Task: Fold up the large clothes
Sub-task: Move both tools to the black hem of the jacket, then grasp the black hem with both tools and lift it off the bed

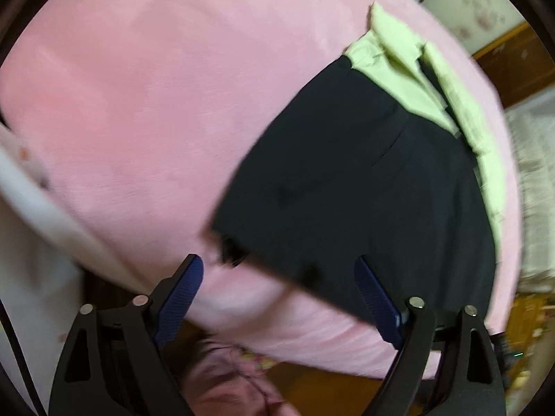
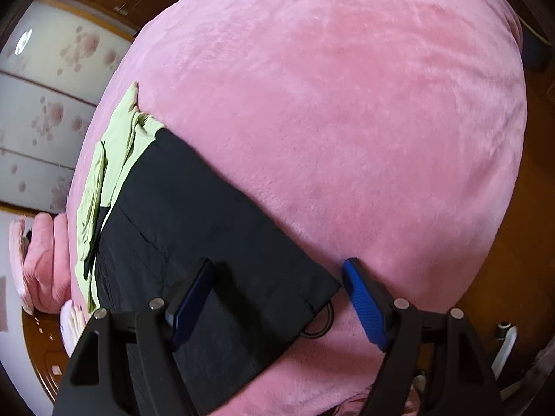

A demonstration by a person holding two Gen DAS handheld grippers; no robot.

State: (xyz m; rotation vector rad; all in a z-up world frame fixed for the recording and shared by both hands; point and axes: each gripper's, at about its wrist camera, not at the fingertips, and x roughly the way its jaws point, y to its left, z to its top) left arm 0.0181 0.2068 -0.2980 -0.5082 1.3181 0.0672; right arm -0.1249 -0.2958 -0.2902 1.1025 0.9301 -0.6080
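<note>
Black garment (image 1: pixel 347 180) lies flat on pink blanket (image 1: pixel 138 104); left gripper (image 1: pixel 279 277) and right gripper (image 2: pixel 277 277) gape apart above it.

Right gripper (image 2: pixel 277 270) open over dark garment (image 2: pixel 194 215).

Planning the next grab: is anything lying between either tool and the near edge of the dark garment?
Nothing visible. The left tool and right tool both stand open over the dark garment's near edge; only pink blanket surrounds it.
</note>
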